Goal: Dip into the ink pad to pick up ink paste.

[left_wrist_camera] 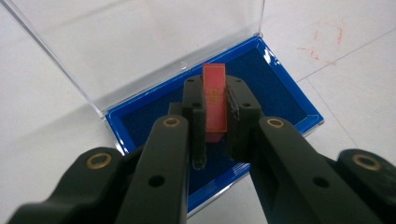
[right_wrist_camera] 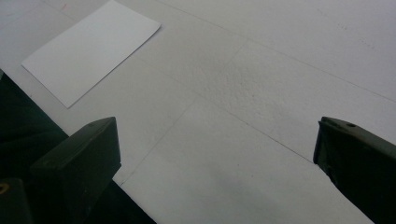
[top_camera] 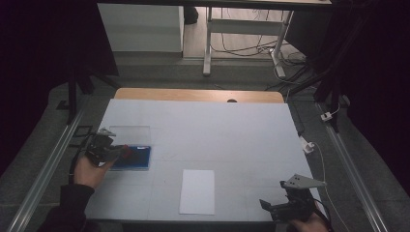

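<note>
left gripper (left_wrist_camera: pixel 215 109) clamped on a small red block (left_wrist_camera: pixel 215 100) with gold markings, block upright between the pads, over the dark blue lining of an open blue case (left_wrist_camera: pixel 280 100). clear lid (left_wrist_camera: pixel 140 42) of the case lies flat on the white table (top_camera: pixel 232 135). right gripper (right_wrist_camera: pixel 215 158) sits near the table's near right corner, jaws wide apart, nothing between them. white sheet of paper (top_camera: pixel 197 191) lies between the two grippers.

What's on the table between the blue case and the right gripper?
A white sheet of paper lies between the blue case and the right gripper, as the high view shows. The rest of the table there is bare.
</note>
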{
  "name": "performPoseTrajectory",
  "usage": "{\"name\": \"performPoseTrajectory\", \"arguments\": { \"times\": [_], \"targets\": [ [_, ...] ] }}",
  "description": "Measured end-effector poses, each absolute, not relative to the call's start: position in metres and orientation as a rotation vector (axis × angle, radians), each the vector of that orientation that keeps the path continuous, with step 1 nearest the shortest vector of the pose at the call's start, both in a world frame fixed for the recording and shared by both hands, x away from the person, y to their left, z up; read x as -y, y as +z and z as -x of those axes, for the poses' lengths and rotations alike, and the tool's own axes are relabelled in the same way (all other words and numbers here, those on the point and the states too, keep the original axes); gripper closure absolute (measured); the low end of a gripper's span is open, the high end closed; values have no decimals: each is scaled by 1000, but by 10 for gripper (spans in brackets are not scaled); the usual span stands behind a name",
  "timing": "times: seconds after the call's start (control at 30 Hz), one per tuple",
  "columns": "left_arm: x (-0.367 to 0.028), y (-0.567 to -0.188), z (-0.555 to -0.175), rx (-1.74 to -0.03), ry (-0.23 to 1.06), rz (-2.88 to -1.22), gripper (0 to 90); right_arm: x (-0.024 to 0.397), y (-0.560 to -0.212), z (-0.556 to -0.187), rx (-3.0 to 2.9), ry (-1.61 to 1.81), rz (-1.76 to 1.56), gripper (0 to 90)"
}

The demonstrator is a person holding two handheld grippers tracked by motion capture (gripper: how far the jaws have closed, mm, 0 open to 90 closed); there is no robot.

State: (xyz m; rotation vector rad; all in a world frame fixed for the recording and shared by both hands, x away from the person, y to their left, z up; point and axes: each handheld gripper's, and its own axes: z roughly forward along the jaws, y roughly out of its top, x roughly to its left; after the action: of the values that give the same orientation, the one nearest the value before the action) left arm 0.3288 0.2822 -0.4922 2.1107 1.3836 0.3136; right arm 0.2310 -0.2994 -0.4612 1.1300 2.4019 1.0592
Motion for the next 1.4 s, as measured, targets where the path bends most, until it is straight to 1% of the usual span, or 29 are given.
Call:
{"name": "performPoseTrajectory", "arguments": {
  "times": [0.37, 0.7, 0.77, 0.93, 1.0, 1.07, 1.3, 1.4],
  "targets": [
    [-282, -498, -333, -1413, 277, -2126, 799, 299, -461, -231, -2401, 1058, -1131, 8],
    [-281, -500, -333, -1415, 281, -2123, 803, 299, -461, -231, -2404, 1051, -1127, 9],
    [-278, -500, -331, -1415, 303, -2130, 803, 299, -461, -231, -2404, 1047, -1126, 9],
    [-265, -499, -326, -1390, 425, -2205, 804, 298, -461, -231, -2408, 1041, -1128, 9],
    [-262, -499, -325, -1384, 447, -2218, 804, 298, -461, -231, -2407, 1042, -1128, 9],
    [-264, -500, -326, -1390, 429, -2201, 804, 298, -462, -231, -2408, 1040, -1125, 9],
    [-285, -505, -330, -1434, 267, -2055, 805, 298, -462, -231, -2408, 1042, -1127, 9],
    [-287, -506, -330, -1438, 251, -2036, 805, 297, -462, -231, -2409, 1039, -1126, 9]
  ]
}}
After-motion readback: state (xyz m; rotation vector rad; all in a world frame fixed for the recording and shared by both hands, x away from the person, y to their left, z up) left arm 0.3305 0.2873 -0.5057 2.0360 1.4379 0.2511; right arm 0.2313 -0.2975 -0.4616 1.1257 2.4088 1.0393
